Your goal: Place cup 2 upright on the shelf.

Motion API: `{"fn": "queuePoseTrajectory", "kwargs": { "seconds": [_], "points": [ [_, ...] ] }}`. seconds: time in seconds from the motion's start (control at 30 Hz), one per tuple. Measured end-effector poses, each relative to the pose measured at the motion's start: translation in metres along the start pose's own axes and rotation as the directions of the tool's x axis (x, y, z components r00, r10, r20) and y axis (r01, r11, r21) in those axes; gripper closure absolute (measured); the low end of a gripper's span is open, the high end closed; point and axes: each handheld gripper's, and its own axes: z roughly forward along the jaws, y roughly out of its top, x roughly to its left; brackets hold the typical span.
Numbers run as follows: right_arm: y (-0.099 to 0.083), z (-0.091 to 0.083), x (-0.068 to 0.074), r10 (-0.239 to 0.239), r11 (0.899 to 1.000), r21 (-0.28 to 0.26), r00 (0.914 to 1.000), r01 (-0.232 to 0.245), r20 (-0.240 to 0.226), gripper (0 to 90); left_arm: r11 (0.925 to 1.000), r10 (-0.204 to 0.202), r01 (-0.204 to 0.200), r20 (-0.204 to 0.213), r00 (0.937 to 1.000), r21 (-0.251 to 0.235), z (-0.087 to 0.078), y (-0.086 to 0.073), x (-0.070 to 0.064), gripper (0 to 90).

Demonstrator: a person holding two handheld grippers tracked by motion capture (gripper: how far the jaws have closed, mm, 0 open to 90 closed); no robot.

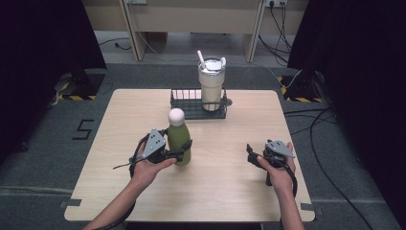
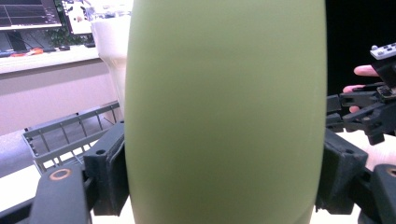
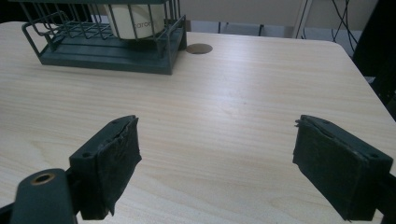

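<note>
The light wooden worktop (image 1: pixel 225 187) carries a dark wire basket (image 1: pixel 189 106) at its far edge, near the middle. A cream tumbler (image 1: pixel 211 86) with a lid and a straw stands upright in the right end of that basket. In front of the basket, left of centre, an olive-green bottle (image 1: pixel 179 143) with a rounded white cap stands upright on the worktop. The left gripper (image 1: pixel 181 152) is clamped on the bottle's lower body, one jaw pressed against each side; in the left gripper view the green wall of the bottle (image 2: pixel 224 112) sits squarely between the pads. The right gripper (image 1: pixel 251 154) is held above the worktop's right half, well apart from the bottle, its jaws spread wide around nothing.
</note>
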Motion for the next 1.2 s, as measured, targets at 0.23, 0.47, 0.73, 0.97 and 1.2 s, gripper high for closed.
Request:
{"fn": "queuePoseTrajectory", "kwargs": {
  "seconds": [0.23,0.47,0.73,0.97,1.2],
  "points": [
    [-0.001,0.000,0.001,0.001,1.000,0.001,1.0000,-0.001,0.000,14.7,0.9999,-0.001,0.001,-0.013,0.9999,-0.014,0.005,0.010,0.006,21.2],
    [0.000,0.000,0.001,0.003,1.000,-0.002,1.0000,-0.003,-0.003,14.8,0.9997,-0.009,0.008,-0.027,0.9996,-0.023,0.009,0.015,0.012,21.2],
    [0.000,0.000,0.001,0.005,1.000,0.005,1.0000,-0.005,-0.003,14.8,0.9996,-0.013,0.012,-0.034,0.9993,-0.027,0.013,0.018,0.018,21.2],
    [0.000,-0.001,0.001,0.007,1.000,0.001,0.9999,-0.007,-0.007,14.8,0.9994,-0.009,0.008,-0.044,0.9990,-0.033,0.017,0.024,0.022,21.2],
    [0.001,-0.002,0.000,0.015,1.000,0.001,0.9999,-0.015,-0.003,14.8,0.9994,-0.002,0.001,-0.058,0.9983,-0.034,0.022,0.028,0.028,21.2]
  ]
}}
